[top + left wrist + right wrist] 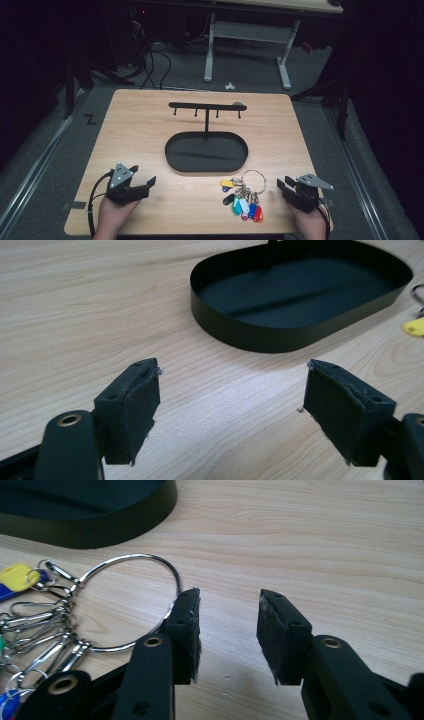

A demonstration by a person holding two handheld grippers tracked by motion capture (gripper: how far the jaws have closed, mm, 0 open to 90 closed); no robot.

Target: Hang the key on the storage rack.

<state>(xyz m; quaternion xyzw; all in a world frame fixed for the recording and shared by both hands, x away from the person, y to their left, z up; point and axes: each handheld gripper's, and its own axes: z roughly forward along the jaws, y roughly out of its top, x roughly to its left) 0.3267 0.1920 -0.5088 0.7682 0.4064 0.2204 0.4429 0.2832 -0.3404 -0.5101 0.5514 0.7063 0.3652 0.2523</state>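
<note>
A big metal key ring [254, 172] with several coloured tags [243, 202] lies on the wooden table [140, 130], in front of a black oval tray [195, 156]. From the tray rises a black T-shaped hook stand [206, 106]. My right gripper [282, 185] rests just right of the keys, open. In the right gripper view its jaws [229, 597] hold nothing, and the left one stands beside the ring [129, 556] near a yellow tag [17, 576]. My left gripper [143, 176] sits at the front left, wide open [232, 370] and empty, facing the tray [300, 295].
The tray wall [100, 530] stands just beyond the keys. The table's front edge runs close under both hands. Beyond the far edge are grey floor, cables [155, 65] and the white legs of another desk [209, 50].
</note>
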